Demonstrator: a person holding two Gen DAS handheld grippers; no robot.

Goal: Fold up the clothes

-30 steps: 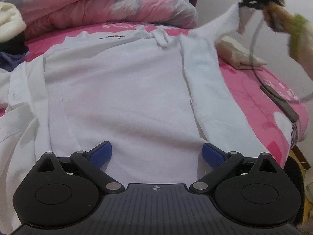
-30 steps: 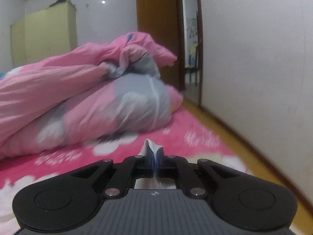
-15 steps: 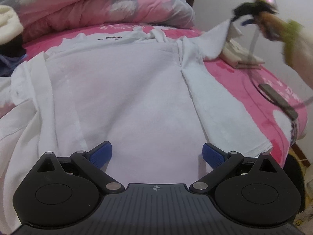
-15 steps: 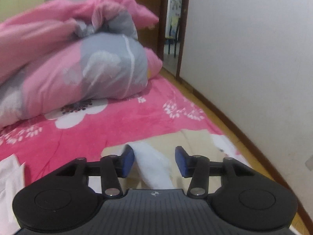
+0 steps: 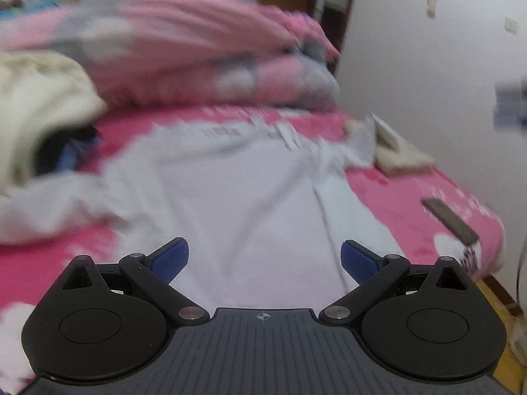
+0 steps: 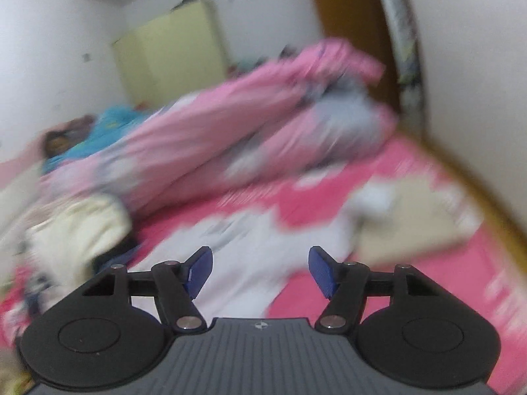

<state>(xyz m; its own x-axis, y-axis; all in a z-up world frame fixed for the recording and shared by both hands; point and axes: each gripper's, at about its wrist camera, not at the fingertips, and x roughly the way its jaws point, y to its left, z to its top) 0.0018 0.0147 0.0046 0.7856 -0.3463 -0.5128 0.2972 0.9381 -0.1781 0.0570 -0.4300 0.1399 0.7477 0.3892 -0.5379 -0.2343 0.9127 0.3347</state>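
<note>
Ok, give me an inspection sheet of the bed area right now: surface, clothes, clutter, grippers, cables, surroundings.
Surface: bed with a pink flowered sheet.
Job's things: white shirt spread flat, one sleeve end lying by a beige folded cloth.
Clutter: pink and grey duvet heaped behind; cream garment at left; dark flat object near the bed's edge.
Grippers: left gripper open, nothing between its fingers; right gripper open, jaws just opening, nothing between them.
Cables: thin cable at the right edge.
Surroundings: white wall, wooden door, yellowish wardrobe. Views blurred.
</note>
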